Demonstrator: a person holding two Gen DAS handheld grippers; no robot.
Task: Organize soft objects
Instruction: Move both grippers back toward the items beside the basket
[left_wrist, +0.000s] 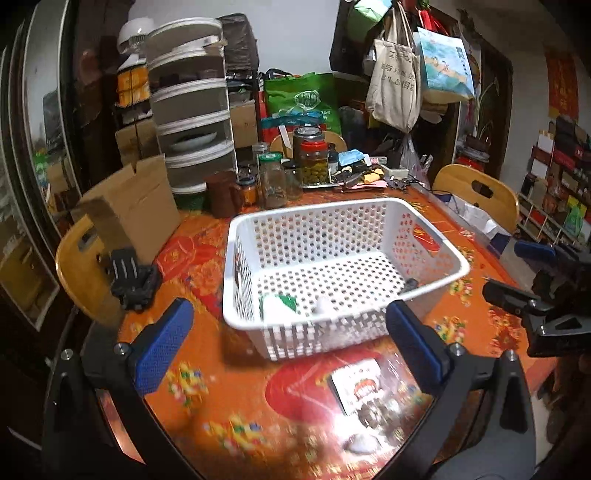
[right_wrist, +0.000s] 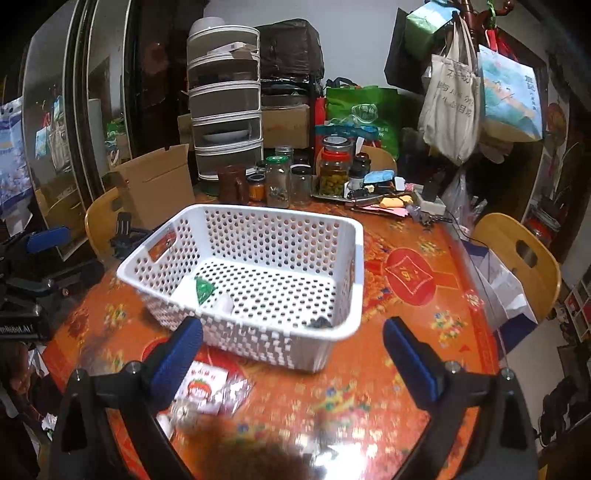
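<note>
A white perforated basket (left_wrist: 436, 236) stands on the orange patterned table; it also shows in the right wrist view (right_wrist: 354, 258). Inside lie a white and green packet (left_wrist: 279, 304), a small white soft item (left_wrist: 323, 306) and a small dark item (left_wrist: 410, 285). A flat snack packet (left_wrist: 364, 384) lies on the table in front of the basket, also seen in the right wrist view (right_wrist: 207, 387). My left gripper (left_wrist: 291, 354) is open and empty, just short of the basket. My right gripper (right_wrist: 293, 363) is open and empty, above the table in front of the basket.
Glass jars (left_wrist: 273, 177) and a brown jug (left_wrist: 221, 194) stand behind the basket. A cardboard box (left_wrist: 129, 206) sits at the left. Yellow chairs (left_wrist: 480, 192) flank the table. A tiered white rack (left_wrist: 192, 110) and hanging bags (left_wrist: 395, 85) fill the back.
</note>
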